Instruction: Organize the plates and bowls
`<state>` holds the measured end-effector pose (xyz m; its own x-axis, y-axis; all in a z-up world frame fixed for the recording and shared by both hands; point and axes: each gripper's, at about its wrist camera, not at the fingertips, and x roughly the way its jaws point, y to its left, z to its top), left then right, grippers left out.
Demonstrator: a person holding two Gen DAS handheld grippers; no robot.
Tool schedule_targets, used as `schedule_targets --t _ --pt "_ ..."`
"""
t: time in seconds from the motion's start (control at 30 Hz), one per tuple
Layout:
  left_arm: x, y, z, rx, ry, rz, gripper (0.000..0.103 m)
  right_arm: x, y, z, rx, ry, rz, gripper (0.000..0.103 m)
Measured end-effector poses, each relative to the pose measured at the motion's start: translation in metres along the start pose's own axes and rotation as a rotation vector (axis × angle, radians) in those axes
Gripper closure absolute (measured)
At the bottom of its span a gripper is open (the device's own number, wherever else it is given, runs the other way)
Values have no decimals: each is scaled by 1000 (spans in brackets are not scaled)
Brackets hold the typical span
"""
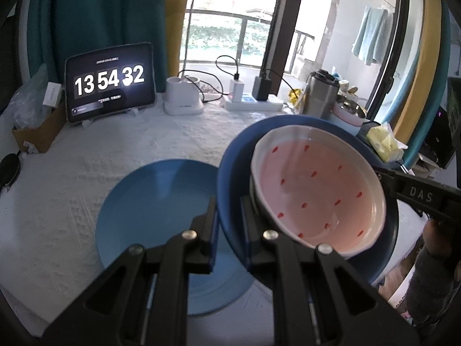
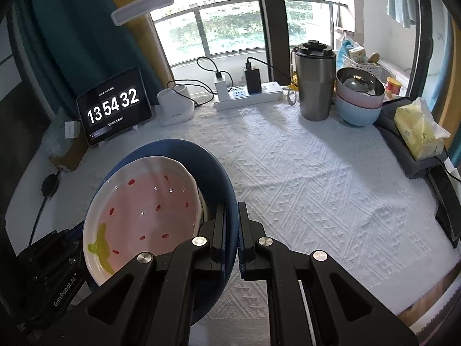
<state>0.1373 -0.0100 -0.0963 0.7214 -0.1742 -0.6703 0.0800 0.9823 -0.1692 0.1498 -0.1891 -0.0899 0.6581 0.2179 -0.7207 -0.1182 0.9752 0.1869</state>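
Fingers of the left gripper (image 1: 228, 225) are clamped on the near rim of the dark blue bowl (image 1: 230, 173). On the opposite side the right gripper (image 2: 232, 230) is closed on the rim of this same bowl, so both hold it tilted above the white tablecloth (image 2: 317, 190). Inside it sits the pink strawberry bowl (image 1: 317, 190). Just beside and lower, a light blue plate (image 1: 155, 207) lies flat. Farther back stand the tablet clock (image 1: 111, 82), a steel tumbler (image 2: 314, 80) and stacked pastel bowls (image 2: 358, 98).

Bright window (image 2: 230, 23) backlight, fisheye-warped dark edges.
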Motion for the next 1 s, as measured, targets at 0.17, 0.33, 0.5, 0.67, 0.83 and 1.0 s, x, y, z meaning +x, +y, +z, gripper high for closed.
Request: schedule_targets --t 0.17,0.33,0.5,0.67,0.83,1.0 --pt "-2 9 1 -18 -7 5 90 4 11 3 -12 4 6 93" --pt "-3 21 1 -36 -9 11 91 10 22 5 -26 11 13 93" --pt "-3 35 2 -52 -10 22 91 17 34 8 -40 18 21 93" --pt "-4 50 2 -68 -13 33 91 24 46 10 -51 26 30 93" --pt "-5 61 1 -85 -12 43 91 31 59 12 -66 34 40 93" --pt "-6 73 0 -102 -12 55 91 39 69 14 -78 46 52 93"
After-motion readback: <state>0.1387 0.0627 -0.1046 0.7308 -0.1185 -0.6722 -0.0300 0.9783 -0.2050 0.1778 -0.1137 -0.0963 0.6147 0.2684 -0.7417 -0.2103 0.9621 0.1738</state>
